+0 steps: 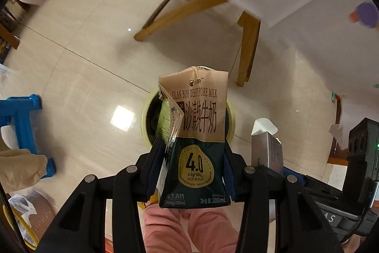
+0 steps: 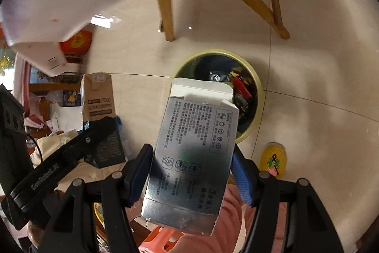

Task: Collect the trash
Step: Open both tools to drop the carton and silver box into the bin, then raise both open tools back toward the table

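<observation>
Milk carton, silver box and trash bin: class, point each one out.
Milk carton (image 1: 197,134), left wrist view, on its printed front face.
Silver box (image 2: 194,153), right wrist view, on its printed silver side.
Trash bin (image 2: 257,84), right wrist view, on its yellow rim.

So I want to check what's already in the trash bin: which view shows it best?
The right wrist view: the yellow-rimmed trash bin lies open beyond the silver box, with dark and red scraps visible inside. In the left wrist view the milk carton covers most of it, leaving only rim slivers.
</observation>
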`<state>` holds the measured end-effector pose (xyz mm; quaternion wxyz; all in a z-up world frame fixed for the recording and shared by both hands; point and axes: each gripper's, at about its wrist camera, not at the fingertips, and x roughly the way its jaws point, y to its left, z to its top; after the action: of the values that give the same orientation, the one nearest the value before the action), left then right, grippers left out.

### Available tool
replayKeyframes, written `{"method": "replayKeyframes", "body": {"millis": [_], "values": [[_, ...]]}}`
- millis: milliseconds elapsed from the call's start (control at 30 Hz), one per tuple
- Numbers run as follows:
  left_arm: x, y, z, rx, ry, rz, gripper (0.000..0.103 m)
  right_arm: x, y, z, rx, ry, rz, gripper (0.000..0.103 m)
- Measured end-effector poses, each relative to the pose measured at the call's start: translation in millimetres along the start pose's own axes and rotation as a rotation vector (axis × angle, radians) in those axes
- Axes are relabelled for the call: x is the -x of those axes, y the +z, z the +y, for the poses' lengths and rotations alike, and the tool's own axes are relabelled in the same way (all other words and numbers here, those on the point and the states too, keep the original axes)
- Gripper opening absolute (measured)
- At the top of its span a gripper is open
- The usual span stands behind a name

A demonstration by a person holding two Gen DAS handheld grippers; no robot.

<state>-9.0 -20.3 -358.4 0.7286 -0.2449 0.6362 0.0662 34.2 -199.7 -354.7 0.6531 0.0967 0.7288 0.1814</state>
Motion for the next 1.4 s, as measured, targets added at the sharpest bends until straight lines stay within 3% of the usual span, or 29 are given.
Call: {"method": "replayKeyframes", "body": {"millis": [300,400,467,500,600,1067,1400], "values": [[-46,8,-3,-0.053,0.006,0.026,0.048,-34,20,-16,-0.044,0.054,0.003,0.066],[-48,14,3,-0.057,0.019,0.021,0.065,-43,26,-22,-0.082,0.087,-0.001,0.066],[-46,17,6,-0.055,0.016,0.02,0.091,-47,30,-25,-0.098,0.092,-0.001,0.066],[-45,17,7,-0.054,0.019,0.012,0.092,-48,31,-24,-0.098,0.093,-0.007,0.067],[-39,16,13,-0.061,0.047,-0.007,0.092,-48,33,-21,-0.08,0.09,-0.032,0.078],[-5,8,20,-0.055,0.07,-0.132,0.092,-43,21,-12,-0.039,0.062,-0.048,0.078],[49,9,9,-0.061,0.09,-0.144,0.092,14,11,8,0.002,0.062,-0.09,0.078]]}}
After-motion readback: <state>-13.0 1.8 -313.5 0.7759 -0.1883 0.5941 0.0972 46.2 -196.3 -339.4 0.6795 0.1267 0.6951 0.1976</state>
